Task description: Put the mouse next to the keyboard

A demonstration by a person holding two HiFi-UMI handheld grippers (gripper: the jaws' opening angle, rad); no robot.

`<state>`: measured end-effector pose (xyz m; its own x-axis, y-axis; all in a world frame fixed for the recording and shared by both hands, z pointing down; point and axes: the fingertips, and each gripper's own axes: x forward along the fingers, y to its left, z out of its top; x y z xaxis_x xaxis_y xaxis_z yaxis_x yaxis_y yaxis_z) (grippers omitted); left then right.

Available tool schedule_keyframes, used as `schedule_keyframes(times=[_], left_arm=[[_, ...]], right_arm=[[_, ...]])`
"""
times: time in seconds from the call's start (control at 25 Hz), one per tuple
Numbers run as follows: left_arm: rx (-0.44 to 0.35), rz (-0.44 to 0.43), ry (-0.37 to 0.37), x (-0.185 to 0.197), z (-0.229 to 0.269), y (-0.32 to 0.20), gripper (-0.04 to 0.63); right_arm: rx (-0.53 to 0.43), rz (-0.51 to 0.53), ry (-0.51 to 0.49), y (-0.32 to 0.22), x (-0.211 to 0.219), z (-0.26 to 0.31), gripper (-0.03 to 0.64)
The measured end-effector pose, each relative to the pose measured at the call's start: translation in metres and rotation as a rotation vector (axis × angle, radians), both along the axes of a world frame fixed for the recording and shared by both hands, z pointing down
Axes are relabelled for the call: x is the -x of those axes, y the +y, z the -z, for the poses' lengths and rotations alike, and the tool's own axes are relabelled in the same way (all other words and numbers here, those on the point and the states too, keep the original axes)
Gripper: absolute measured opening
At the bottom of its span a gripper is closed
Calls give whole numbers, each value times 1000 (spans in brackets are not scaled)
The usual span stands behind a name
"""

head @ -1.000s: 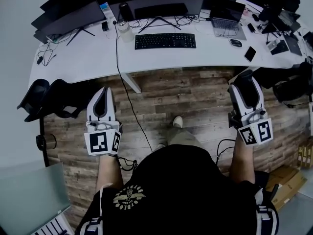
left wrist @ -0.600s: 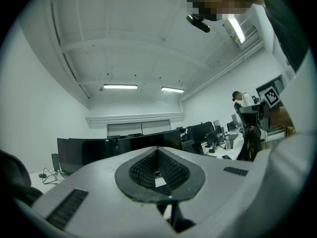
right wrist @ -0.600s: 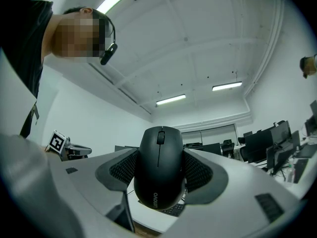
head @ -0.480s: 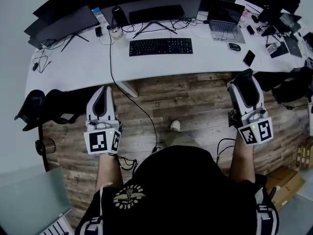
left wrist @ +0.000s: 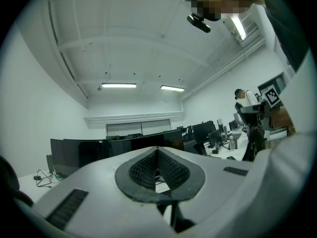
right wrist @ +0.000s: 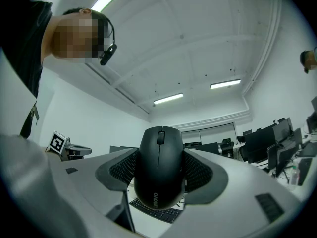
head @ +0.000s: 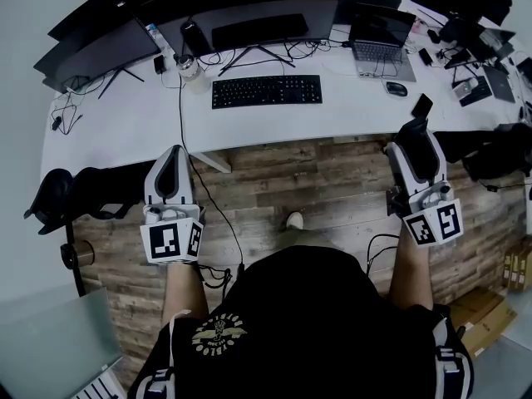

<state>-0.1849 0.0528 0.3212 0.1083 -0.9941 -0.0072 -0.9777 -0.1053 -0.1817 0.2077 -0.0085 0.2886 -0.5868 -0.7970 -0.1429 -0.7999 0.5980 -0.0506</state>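
A black mouse (right wrist: 159, 166) sits clamped between the pads of my right gripper (right wrist: 159, 175), which is shut on it; in the head view this gripper (head: 418, 148) is held over the wooden floor near the desk's front edge. The black keyboard (head: 267, 91) lies on the white desk (head: 141, 119), in front of the monitors; it also shows small below the mouse as the keyboard (right wrist: 153, 212). My left gripper (head: 169, 171) hangs over the floor at the left, its jaws shut with nothing between them (left wrist: 157, 170).
Monitors (head: 258, 15) line the desk's back. A laptop (head: 380, 40), a second mouse (head: 396, 88) and a phone (head: 421, 105) lie at the right. A cable (head: 199, 189) drops from the desk to the floor. A chair (head: 87, 194) stands left.
The desk and keyboard have shifted left and down in the head view as the person moves closer. Both grippers keep their pose, the right still holding the mouse.
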Motion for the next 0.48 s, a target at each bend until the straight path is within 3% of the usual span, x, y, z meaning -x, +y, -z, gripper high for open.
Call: schedule_keyframes(times=[0.48], left_arm=[[-28,66,-65,-16,32,-28,2]], right_arm=[[-28,56,-77,-65,-18,12,287]])
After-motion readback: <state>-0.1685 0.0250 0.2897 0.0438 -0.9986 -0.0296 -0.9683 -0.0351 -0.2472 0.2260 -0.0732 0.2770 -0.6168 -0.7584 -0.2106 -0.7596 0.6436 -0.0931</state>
